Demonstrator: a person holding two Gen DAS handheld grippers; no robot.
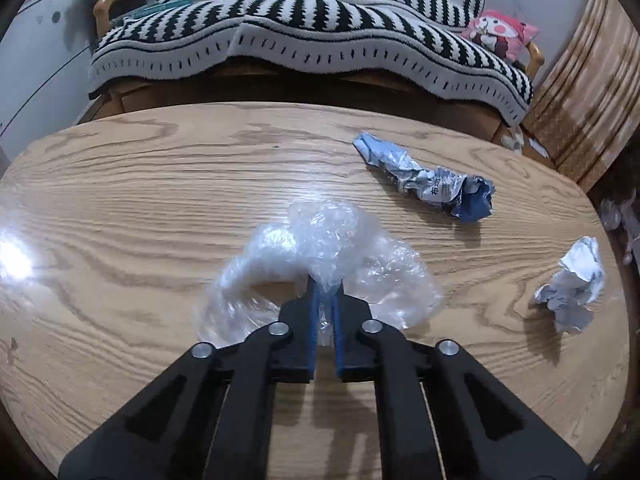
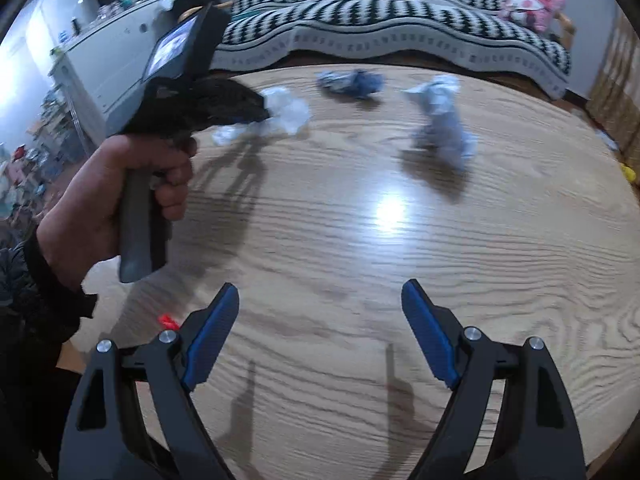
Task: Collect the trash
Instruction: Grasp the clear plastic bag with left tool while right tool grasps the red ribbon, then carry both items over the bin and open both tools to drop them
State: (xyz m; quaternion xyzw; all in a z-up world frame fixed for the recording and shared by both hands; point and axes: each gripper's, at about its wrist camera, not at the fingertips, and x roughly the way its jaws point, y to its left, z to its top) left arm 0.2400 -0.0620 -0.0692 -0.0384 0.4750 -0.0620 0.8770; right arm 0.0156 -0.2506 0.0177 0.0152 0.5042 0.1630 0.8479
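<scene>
My left gripper (image 1: 325,286) is shut on a crumpled clear plastic wrap (image 1: 320,248) that lies on the round wooden table (image 1: 160,184); a fold of it is pinched between the blue pads. To its right lie a crushed blue-and-silver wrapper (image 1: 428,178) and a crumpled silver-white paper ball (image 1: 572,286). In the right wrist view a hand holds the left gripper (image 2: 262,110) on the plastic wrap (image 2: 288,112) at the far left. The blue wrapper (image 2: 352,82) and the paper ball (image 2: 440,120) lie farther back. My right gripper (image 2: 320,300) stands open over bare tabletop, nothing between its fingers.
A sofa with a black-and-white striped blanket (image 1: 304,40) runs behind the table, with a pink plush toy (image 1: 500,34) at its right end. A white cabinet (image 2: 112,64) stands at the left. A small red item (image 2: 168,322) lies by the table's near left edge.
</scene>
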